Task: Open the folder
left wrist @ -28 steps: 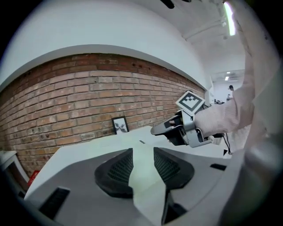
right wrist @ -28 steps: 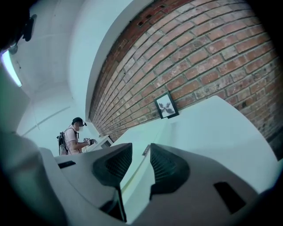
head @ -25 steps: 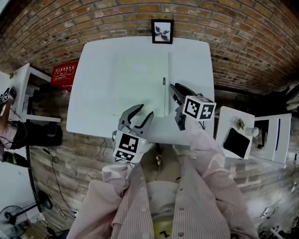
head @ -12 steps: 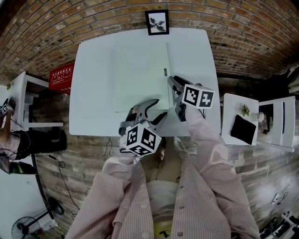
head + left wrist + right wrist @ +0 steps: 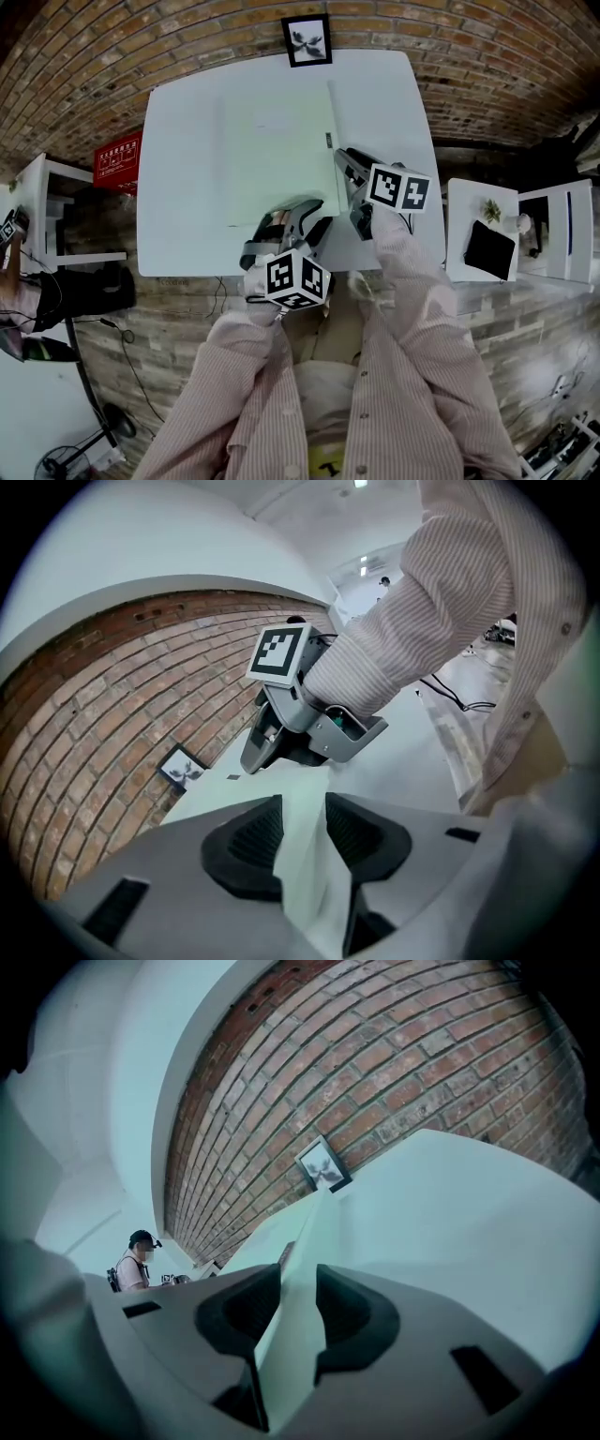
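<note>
We see the left gripper (image 5: 300, 217) and the right gripper (image 5: 345, 161) as matt grey plastic shells with black ribbed pads (image 5: 248, 841). Between the pads runs the folder (image 5: 281, 150), a thin pale-green sheet, smooth and matt; plastic or card, we cannot tell. Beneath them the surface (image 5: 178, 187) is white and smooth. Beyond, the brick wall (image 5: 187, 37) is rough; behind, the sleeve (image 5: 412, 309) is striped woven cloth.

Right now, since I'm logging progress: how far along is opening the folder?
Done: both grippers are at the folder. In hand: the left gripper, whose jaws have just been closing, has the near edge between them; the right gripper straddles the right edge. Left: it lies flat, not yet opened.
</note>
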Demonstrator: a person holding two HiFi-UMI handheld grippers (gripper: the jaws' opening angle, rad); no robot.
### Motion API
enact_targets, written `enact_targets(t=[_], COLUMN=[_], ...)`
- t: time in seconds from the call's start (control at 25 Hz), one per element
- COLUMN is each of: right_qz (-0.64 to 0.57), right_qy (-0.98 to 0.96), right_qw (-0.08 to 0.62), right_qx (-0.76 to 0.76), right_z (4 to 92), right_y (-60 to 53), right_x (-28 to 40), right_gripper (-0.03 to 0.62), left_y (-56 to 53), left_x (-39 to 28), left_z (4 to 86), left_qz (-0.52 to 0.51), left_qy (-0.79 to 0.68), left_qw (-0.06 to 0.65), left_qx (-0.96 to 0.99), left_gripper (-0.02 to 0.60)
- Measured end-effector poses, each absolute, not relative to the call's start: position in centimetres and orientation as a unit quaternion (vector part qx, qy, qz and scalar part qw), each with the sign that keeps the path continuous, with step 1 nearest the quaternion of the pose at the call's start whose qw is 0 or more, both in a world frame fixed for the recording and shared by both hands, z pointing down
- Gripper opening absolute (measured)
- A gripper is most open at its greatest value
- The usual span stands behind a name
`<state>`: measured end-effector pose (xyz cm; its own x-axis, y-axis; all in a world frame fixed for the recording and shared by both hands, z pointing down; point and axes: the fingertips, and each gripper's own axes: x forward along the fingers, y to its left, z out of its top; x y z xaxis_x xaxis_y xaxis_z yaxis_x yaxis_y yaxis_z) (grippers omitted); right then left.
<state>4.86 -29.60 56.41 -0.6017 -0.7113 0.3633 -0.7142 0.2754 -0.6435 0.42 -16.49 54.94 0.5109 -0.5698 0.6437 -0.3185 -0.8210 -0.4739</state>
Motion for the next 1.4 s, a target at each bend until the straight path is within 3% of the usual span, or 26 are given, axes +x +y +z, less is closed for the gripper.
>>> enact_targets(t=[0.68,1.4], right_qz=[0.393,0.381], right_qy=[-0.800,-0.810], right_qw=[0.026,0.058], right_qx=[0.453,0.443], right_z=[56.5,56.5], right_y=[-29.5,-29.8], right_x=[4.8,4.8], right_gripper=[0.121,0.120], left_y=[-16.4,-16.9], left_x=[0.3,-2.1], left_z=[51.6,45.9], left_qz=[-0.399,-0.310], left_qy=[0.312,0.436], left_qw=[0.245,0.190], left_qx=[-0.827,-0.823], left_gripper=[0.048,0.029])
